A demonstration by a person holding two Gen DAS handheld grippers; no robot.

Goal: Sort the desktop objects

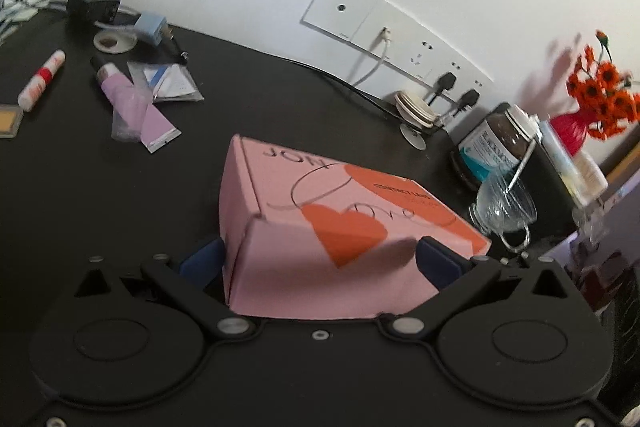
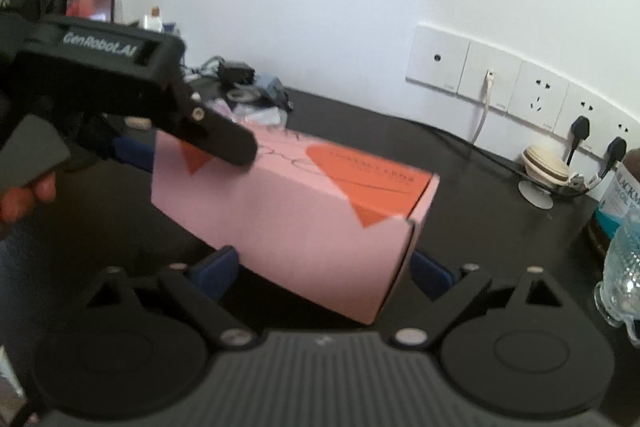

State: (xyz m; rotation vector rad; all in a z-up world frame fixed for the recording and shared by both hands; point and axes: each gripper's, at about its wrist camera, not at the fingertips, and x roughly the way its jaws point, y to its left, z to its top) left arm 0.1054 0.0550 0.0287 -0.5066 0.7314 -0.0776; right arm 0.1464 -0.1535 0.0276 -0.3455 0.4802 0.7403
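A pink cardboard box [image 1: 304, 195] printed with orange hearts lies across the black desk [image 1: 72, 195]. In the left wrist view my left gripper [image 1: 320, 255] is shut on one end of it, a blue pad [image 1: 202, 261] pressing each side. The right wrist view shows the same box [image 2: 288, 219] from the other end. My right gripper [image 2: 324, 267] straddles its near corner, and the blue pads [image 2: 218, 269] look pressed against the long side and the end face. The left gripper [image 2: 188, 155], held by a hand, clamps the far end.
A glass cup with a spoon [image 1: 504, 207], a brown bottle [image 1: 500, 143] and a red vase of orange flowers [image 1: 600, 95] crowd the right edge. A purple tube [image 1: 120, 95], a red-and-white tube [image 1: 42, 79] and packets [image 1: 172, 83] lie far left. Wall sockets [image 1: 400, 35] with cables sit behind.
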